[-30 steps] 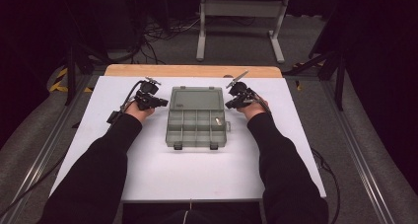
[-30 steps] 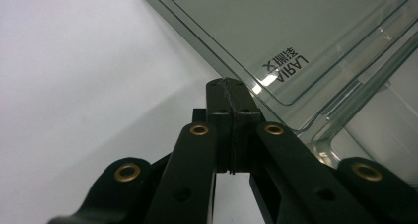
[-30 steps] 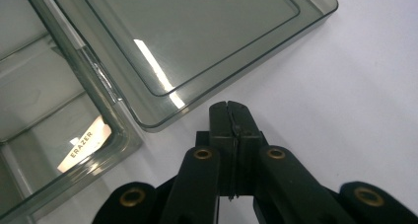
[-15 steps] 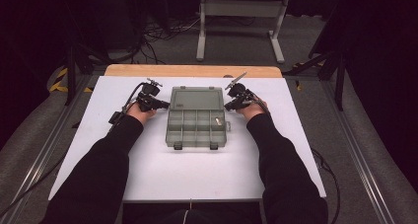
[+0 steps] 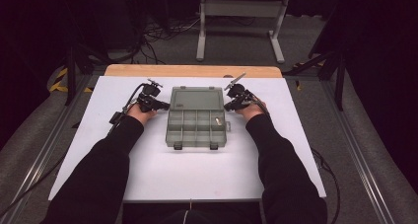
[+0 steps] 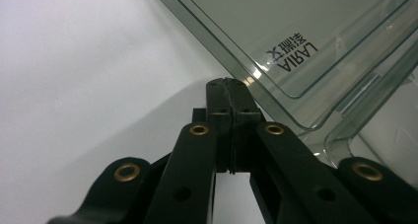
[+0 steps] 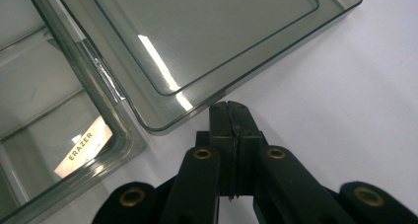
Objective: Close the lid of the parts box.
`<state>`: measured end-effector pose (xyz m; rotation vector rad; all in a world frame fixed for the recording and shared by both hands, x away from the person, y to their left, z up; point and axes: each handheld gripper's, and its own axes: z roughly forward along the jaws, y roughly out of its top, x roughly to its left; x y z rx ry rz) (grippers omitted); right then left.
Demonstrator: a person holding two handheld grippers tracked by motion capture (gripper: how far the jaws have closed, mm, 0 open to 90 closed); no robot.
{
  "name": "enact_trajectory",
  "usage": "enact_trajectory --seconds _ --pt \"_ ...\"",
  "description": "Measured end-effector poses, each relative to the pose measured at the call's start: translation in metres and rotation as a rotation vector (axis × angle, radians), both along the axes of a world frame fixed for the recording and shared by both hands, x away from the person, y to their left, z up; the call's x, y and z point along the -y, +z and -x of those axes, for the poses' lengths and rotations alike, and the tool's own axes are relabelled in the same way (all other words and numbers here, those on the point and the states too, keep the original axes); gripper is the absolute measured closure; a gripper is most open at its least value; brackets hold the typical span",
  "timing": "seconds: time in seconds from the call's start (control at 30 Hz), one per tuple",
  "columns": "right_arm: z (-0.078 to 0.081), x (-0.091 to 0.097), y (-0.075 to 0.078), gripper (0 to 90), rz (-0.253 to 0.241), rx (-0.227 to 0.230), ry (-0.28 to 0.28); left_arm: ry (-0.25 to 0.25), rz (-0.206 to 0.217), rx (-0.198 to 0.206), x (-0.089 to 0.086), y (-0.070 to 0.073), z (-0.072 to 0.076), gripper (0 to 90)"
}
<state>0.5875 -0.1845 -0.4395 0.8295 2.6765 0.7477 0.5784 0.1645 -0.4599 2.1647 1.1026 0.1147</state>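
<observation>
Starting at the left gripper (image 6: pixel 229 88), its jaws were seen pressed together with nothing held, tips just beside the open lid (image 6: pixel 315 41) of the clear organizer box (image 5: pixel 197 118). Same deal for the right gripper (image 7: pixel 230 110), closed empty. An eraser (image 7: pixel 84 147) was spotted in one compartment, box centered on the white table (image 5: pixel 197 174).

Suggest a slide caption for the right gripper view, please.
Shut right gripper at the open organizer box's lid edge.

The organiser box (image 5: pixel 197 116) is moulded in glossy, smoke-tinted clear plastic. The table (image 5: pixel 197 174) is covered in matt white, edged by wood (image 5: pixel 192 70).
</observation>
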Motion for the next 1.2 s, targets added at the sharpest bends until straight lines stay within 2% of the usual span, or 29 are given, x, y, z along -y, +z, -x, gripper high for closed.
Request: enact_trajectory --seconds 0.33,0.43,0.5,0.7,0.87,1.2 --pt "0.000 -0.002 0.000 90.0 0.014 0.013 0.001 0.006 -0.001 0.002 0.001 0.000 0.000 89.8" --pt "0.000 -0.004 0.000 90.0 0.021 0.019 0.001 0.008 -0.015 0.021 0.001 0.000 -0.001 89.8" --pt "0.000 -0.004 0.000 90.0 0.020 0.023 -0.001 0.012 -0.007 0.016 0.003 0.000 0.000 89.7" --pt "-0.002 -0.006 -0.001 90.0 0.019 0.038 0.003 0.008 -0.016 0.026 0.005 0.000 0.000 89.7" --pt "-0.003 -0.007 -0.001 90.0 0.016 0.048 -0.003 0.015 -0.030 0.048 0.006 0.000 0.000 89.8" --pt "-0.004 -0.007 -0.002 90.0 0.006 0.054 -0.010 0.034 -0.025 0.078 0.011 -0.002 -0.001 89.8"
